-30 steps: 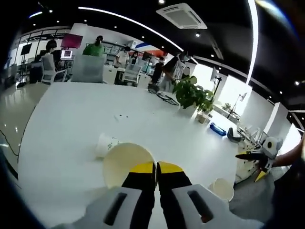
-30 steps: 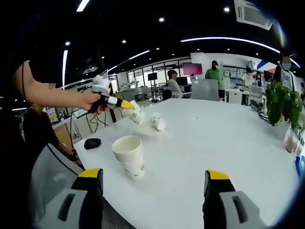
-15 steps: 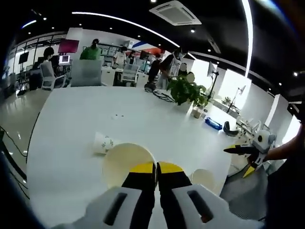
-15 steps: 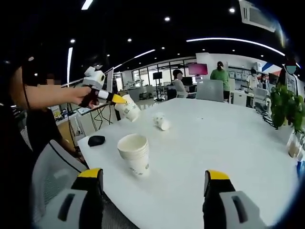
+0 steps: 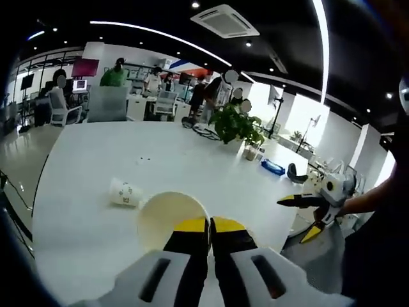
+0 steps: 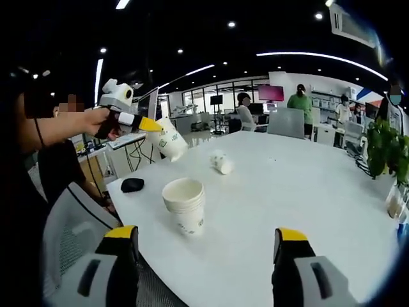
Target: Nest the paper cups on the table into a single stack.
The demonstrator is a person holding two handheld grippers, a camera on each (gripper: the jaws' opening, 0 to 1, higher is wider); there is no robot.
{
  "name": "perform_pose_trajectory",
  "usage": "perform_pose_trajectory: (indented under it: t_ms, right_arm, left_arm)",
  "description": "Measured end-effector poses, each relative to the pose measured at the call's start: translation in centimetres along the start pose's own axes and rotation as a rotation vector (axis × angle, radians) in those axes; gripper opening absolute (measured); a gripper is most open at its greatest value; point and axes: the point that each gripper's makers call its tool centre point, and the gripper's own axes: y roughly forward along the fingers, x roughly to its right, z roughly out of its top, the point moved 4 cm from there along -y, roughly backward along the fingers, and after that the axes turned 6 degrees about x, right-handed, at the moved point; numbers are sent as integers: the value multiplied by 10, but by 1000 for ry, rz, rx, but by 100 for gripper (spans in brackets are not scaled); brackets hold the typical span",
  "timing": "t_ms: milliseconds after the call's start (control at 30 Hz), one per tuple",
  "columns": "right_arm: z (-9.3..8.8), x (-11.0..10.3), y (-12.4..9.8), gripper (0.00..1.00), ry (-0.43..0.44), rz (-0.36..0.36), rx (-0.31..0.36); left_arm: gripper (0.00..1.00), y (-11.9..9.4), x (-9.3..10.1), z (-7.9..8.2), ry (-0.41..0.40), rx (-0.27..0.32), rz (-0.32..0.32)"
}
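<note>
While the white table (image 6: 307, 192) carries the work, two cups rest on it and one is in the air. Near the table's edge stands the upright stack of paper cups (image 6: 185, 206), mouth up. Farther back, well apart from the stack, a single cup lies on its side (image 6: 222, 162).

The left gripper (image 6: 148, 124) is clamped on the rim of the held cup (image 6: 170, 142), its yellow tips pressed together over the cup wall; in the left gripper view the same cup's open mouth (image 5: 172, 220) sits just ahead of those tips. The cup hangs tilted, above and behind the stack, not yet over it.

The right gripper (image 6: 208, 246) holds nothing; its jaws stand wide apart, low, on the near side of the stack.

Procedure for the step in hand, as judged from this position:
1. Bring the held cup directly over the stack's mouth.
2. Turn it base down, level with the stack's axis.
3. Lower until the walls seat.
4. Release only when seated; a tilted entry could tip the stack.
</note>
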Motion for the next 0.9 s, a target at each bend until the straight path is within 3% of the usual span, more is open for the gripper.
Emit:
perform_pose_trajectory:
  t_ms: [533,900]
  right_arm:
    - [19,-11,12,86,-65,45,14]
    - [30,-20,25,80,-123,87,12]
  left_arm:
    - [0,-3,36,-3,37,-37,-57]
    - [0,4,64,-11,79,-90,-143]
